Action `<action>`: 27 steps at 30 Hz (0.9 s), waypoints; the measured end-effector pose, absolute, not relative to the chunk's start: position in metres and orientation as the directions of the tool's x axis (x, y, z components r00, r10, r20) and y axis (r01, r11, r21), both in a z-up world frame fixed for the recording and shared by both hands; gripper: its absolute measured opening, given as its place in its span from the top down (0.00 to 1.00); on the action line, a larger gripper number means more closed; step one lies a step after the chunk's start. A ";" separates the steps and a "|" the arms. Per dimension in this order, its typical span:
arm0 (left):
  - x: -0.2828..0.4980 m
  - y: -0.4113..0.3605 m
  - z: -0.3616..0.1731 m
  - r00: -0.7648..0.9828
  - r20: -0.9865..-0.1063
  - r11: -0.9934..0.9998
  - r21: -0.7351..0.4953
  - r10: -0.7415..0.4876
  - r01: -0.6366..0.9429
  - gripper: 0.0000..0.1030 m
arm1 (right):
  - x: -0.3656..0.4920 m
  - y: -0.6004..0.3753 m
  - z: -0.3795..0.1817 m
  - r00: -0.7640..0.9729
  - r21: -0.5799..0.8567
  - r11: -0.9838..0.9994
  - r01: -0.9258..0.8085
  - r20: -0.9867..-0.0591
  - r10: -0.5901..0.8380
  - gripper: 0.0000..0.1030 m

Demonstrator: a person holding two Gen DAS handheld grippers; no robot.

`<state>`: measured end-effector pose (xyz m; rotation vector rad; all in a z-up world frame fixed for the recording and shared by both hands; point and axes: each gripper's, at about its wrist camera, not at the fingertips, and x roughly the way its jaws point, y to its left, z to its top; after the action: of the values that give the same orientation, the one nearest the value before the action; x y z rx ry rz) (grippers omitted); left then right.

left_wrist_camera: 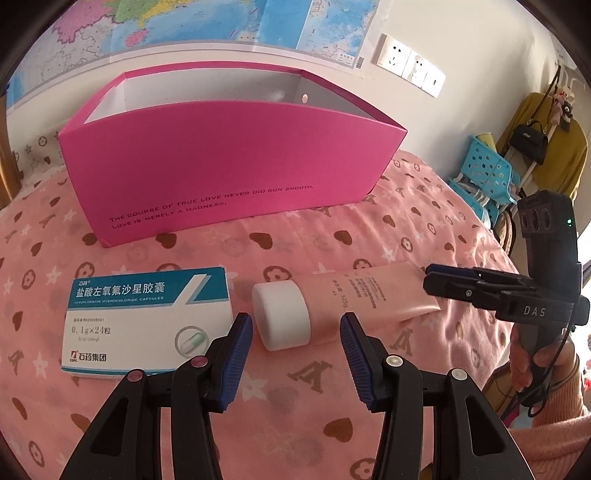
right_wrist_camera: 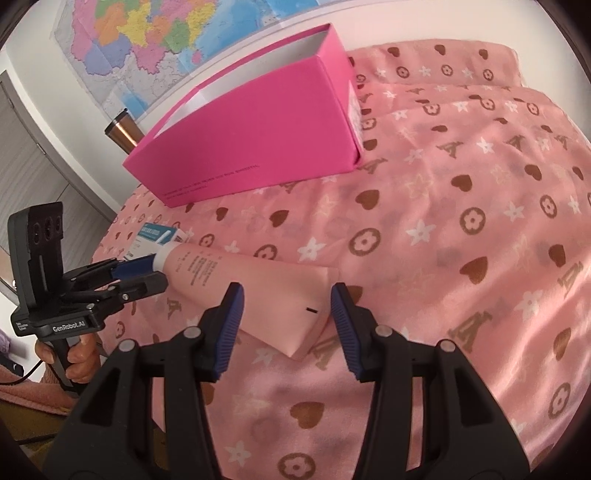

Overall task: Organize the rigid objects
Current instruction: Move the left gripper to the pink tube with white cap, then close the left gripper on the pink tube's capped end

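Note:
A pink tube (left_wrist_camera: 373,295) with a white cap (left_wrist_camera: 281,314) lies on the pink patterned bedspread. My left gripper (left_wrist_camera: 296,325) is open, with its jaws on either side of the cap. A white and blue medicine box (left_wrist_camera: 147,317) lies flat just left of it. An open magenta box (left_wrist_camera: 229,173) stands behind. In the right wrist view my right gripper (right_wrist_camera: 286,299) is open around the tube's flat crimped end (right_wrist_camera: 295,314). The left gripper (right_wrist_camera: 138,275) shows there at the cap end, and the right gripper (left_wrist_camera: 443,280) shows at the tube's tail in the left wrist view.
A map hangs on the wall (left_wrist_camera: 207,26) behind the magenta box. A blue perforated basket (left_wrist_camera: 484,173) and hanging bags stand off the bed at right. A metal tumbler (right_wrist_camera: 122,129) stands behind the box. Bedspread (right_wrist_camera: 461,221) stretches to the right.

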<state>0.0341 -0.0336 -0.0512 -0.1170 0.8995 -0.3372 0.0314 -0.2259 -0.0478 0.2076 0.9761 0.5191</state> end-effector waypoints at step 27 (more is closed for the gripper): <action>0.039 -0.043 -0.031 0.613 -0.716 0.941 -0.215 -0.335 0.263 0.51 | 0.033 -0.216 -0.032 0.509 0.307 0.884 -0.352 -0.730 0.456 0.47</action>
<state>0.0392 -0.0433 -0.0310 -0.0913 0.8434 -0.3451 0.0329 -0.2165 -0.0319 0.1245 0.9157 0.4887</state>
